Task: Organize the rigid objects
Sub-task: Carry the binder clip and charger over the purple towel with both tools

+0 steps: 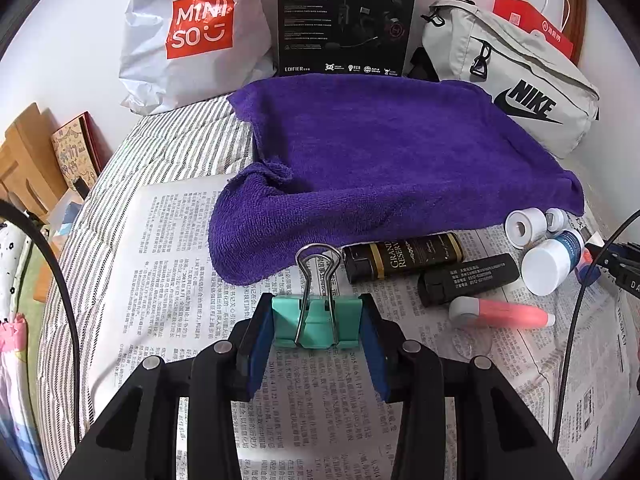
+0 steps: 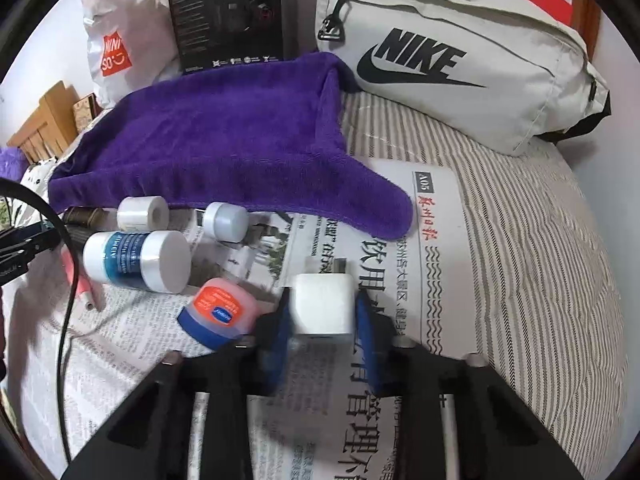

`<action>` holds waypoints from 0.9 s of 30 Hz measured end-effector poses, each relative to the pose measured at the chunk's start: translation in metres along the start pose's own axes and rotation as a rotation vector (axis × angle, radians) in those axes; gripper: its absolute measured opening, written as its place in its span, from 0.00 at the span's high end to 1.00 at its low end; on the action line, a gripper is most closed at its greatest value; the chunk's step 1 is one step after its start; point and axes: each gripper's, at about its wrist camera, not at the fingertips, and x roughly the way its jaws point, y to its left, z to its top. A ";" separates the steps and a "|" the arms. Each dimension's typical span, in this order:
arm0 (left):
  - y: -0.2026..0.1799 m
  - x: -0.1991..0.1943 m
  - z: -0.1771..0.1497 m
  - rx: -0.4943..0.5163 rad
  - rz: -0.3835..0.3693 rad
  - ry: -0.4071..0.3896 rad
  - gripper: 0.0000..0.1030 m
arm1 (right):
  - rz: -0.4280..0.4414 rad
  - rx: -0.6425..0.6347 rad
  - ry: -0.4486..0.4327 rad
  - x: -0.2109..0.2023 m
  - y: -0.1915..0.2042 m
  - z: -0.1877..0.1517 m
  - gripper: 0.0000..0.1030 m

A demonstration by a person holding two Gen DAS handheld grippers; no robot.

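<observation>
My left gripper (image 1: 316, 326) is shut on a teal binder clip (image 1: 316, 322), its wire handles pointing away, above the newspaper (image 1: 168, 260). My right gripper (image 2: 323, 312) is shut on a white USB charger cube (image 2: 323, 308). Beside the right gripper lies a small Vaseline jar (image 2: 218, 314) with a blue lid. A purple towel (image 1: 380, 152) is spread at the back. In front of it lie a dark Grand Reserve bottle (image 1: 404, 256), a black tube (image 1: 468, 280), a pink tube (image 1: 504, 314), a white-capped blue bottle (image 2: 136, 260), a white tape roll (image 2: 142, 212) and a small white jar (image 2: 225, 222).
A Miniso bag (image 1: 192, 36), a black Edifier box (image 1: 346, 20) and a grey Nike bag (image 1: 516, 80) stand against the back wall. Newspaper covers the striped bedsheet (image 2: 540, 240). Wooden items (image 1: 28, 160) stand at the far left edge.
</observation>
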 end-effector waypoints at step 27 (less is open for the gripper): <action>0.011 -0.050 0.007 -0.016 -0.031 -0.048 0.62 | 0.054 0.001 -0.055 -0.028 0.014 0.008 0.74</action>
